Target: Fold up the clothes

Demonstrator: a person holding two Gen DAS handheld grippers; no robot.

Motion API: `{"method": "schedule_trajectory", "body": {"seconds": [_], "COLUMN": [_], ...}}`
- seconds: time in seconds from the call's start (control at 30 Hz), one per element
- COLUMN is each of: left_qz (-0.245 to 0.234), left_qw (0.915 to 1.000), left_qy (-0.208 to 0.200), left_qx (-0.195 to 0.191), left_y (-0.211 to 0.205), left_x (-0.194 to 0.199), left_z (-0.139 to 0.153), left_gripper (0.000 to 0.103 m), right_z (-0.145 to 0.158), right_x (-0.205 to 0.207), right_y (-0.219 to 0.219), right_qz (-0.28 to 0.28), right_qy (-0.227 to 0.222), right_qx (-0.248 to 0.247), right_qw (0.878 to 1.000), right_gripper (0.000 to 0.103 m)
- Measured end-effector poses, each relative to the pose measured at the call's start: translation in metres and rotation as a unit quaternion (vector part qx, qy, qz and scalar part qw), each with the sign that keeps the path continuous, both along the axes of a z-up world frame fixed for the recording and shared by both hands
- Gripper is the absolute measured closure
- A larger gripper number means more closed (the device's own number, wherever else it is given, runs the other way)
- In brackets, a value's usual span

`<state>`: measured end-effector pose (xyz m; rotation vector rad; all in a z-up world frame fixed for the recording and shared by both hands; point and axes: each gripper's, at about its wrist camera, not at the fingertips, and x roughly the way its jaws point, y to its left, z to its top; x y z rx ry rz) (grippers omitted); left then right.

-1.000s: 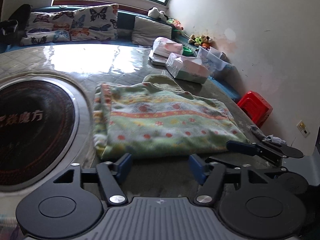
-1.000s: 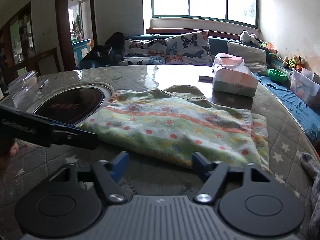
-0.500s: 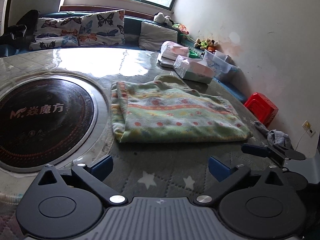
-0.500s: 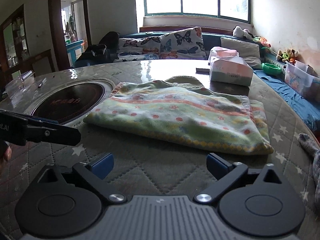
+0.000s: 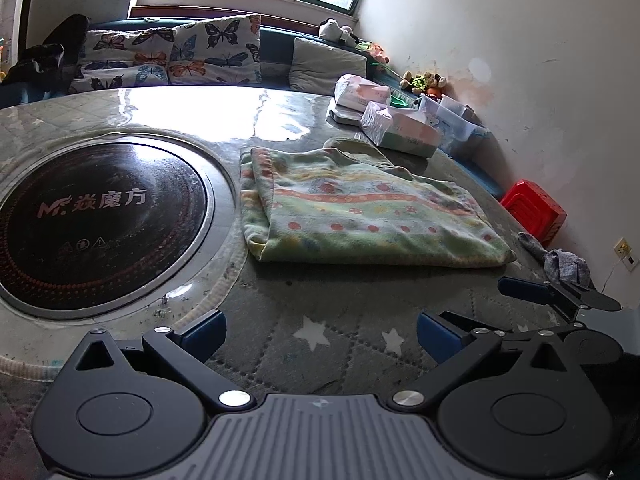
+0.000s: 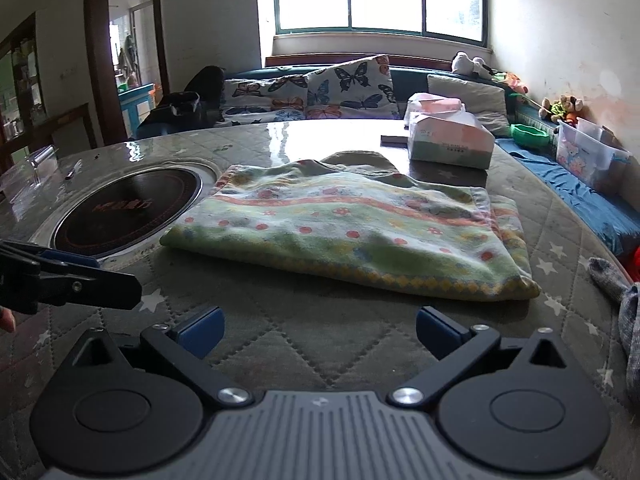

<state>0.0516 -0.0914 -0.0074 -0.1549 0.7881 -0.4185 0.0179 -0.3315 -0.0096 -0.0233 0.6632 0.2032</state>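
fuzzy patterned garment folded rectangular, quilted table

Round cooktop; tissue packs — red stool.

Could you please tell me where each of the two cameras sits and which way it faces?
Left wrist: on the left gripper, looking slantwise down at the folded green patterned cloth, round black cooktop to its left; right gripper at the right edge.
Right wrist: on the right gripper, same cloth; left gripper at left.
Shared: cloth, cooktop, both open grippers.
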Motion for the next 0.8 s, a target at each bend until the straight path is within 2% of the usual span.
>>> {"method": "schedule_trajectory", "body": {"seconds": [0.8], "left_qz": [-0.016], "left_qw": [0.9995], "left_qy": [-0.008], "left_qx": [0.025], "left_y": [-0.010], "left_x": [-0.015], "left_z": [0.002], "left_gripper": [0.000], "right_z": [0.002], "right_x": [-0.012], "right_y": [0.002], "right_qz": [-0.019], "right_qy": [0.000], "right_qx": [-0.009], "right_qw": [1.000], "right_gripper": [0.000]}}
